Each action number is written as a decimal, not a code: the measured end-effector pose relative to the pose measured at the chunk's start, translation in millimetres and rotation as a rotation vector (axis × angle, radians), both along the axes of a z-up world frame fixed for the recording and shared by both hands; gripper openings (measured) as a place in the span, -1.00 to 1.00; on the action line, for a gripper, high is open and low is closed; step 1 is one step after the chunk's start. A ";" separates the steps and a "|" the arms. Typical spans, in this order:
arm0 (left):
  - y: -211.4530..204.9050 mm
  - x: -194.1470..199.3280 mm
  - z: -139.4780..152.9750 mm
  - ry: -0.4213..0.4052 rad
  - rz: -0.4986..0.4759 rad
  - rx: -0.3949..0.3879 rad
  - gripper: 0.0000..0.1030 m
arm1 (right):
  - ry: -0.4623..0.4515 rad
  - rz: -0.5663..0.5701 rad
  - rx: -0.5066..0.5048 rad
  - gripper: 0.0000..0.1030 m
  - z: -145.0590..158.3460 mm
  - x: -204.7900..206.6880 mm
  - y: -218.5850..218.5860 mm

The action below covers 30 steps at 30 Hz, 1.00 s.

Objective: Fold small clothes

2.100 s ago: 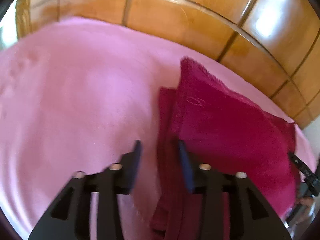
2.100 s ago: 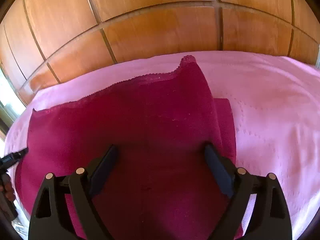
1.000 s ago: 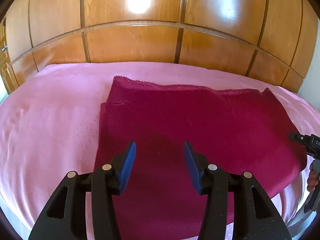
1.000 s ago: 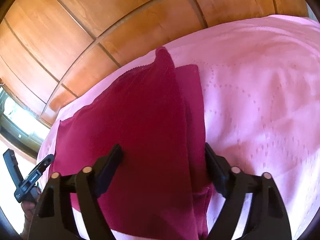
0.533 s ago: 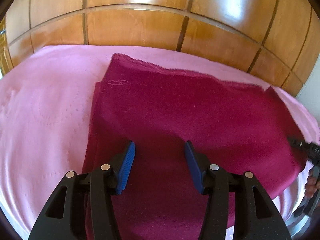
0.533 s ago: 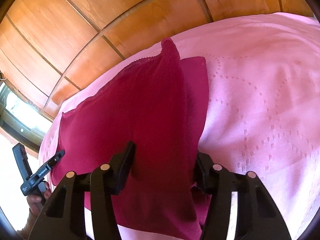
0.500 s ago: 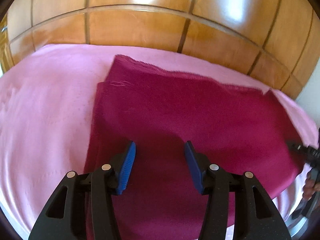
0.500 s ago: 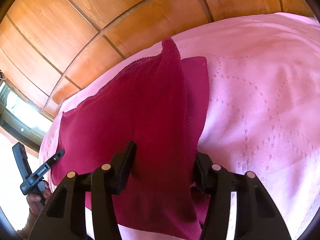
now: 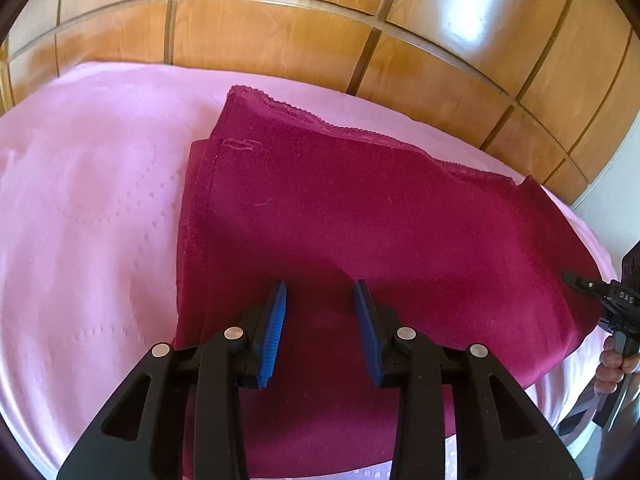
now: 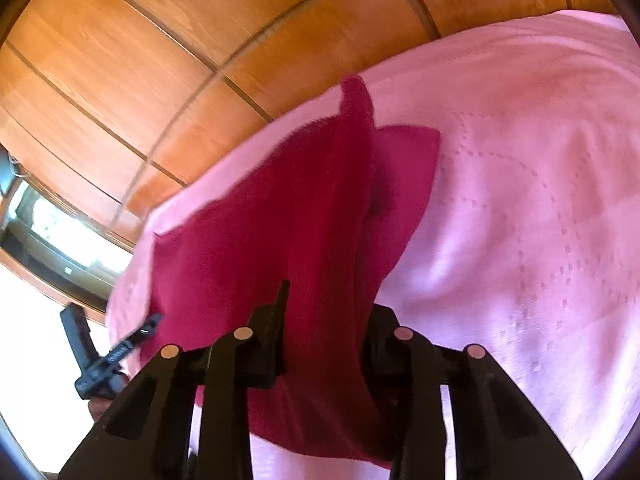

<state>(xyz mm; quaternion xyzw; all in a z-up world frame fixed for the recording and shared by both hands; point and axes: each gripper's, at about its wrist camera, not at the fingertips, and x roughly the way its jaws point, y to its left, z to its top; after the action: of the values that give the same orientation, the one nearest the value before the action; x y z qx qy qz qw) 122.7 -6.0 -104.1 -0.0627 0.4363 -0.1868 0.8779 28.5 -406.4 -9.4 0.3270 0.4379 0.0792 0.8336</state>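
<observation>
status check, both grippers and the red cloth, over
Left gripper open over the cloth, jaws just closing. Right gripper clamping a raised fold. Nothing in the way.

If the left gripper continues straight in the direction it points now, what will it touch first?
Most likely the dark red cloth: the left gripper points down at it, jaws apart, and they have just been closing. The gap above the cloth is unclear.

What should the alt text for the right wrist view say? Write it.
The right gripper has just been closing on a raised fold of dark red cloth lying on a pink bedspread. Wooden panels stand behind, and the left gripper shows at the far left.
</observation>
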 end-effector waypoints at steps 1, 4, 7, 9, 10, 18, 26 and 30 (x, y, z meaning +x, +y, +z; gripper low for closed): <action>0.6 0.7 -0.1 0.006 -0.004 -0.009 -0.33 | -0.021 0.011 0.006 -0.46 8.7 1.0 4.8; 2.8 3.8 0.0 0.020 -0.021 -0.026 -0.33 | -0.075 0.050 0.001 -0.48 32.2 7.6 23.2; 5.9 6.9 0.5 0.034 -0.030 -0.051 -0.33 | -0.119 0.095 -0.014 -0.49 49.8 15.4 45.8; 10.2 7.6 0.2 0.046 -0.032 -0.083 -0.33 | -0.142 0.137 -0.034 -0.49 59.6 23.7 68.1; 11.5 8.1 0.1 0.050 -0.034 -0.096 -0.33 | -0.149 0.155 -0.041 -0.49 62.7 27.9 78.4; 22.7 6.0 -1.9 0.063 -0.049 -0.193 -0.33 | -0.153 0.348 -0.136 -0.56 60.7 60.2 188.1; 79.7 -11.3 7.9 0.062 -0.002 -0.376 -0.33 | -0.162 0.521 -0.297 -0.56 42.3 71.9 281.3; 108.2 -17.1 15.4 0.061 0.011 -0.466 -0.33 | -0.204 0.633 -0.369 -0.55 31.6 55.7 312.9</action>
<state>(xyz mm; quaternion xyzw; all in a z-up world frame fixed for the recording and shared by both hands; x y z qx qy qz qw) 105.6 102.2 -88.6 -0.2715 0.4073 -0.2758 0.8273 84.2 -93.5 22.2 0.0105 0.4388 0.2849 0.8522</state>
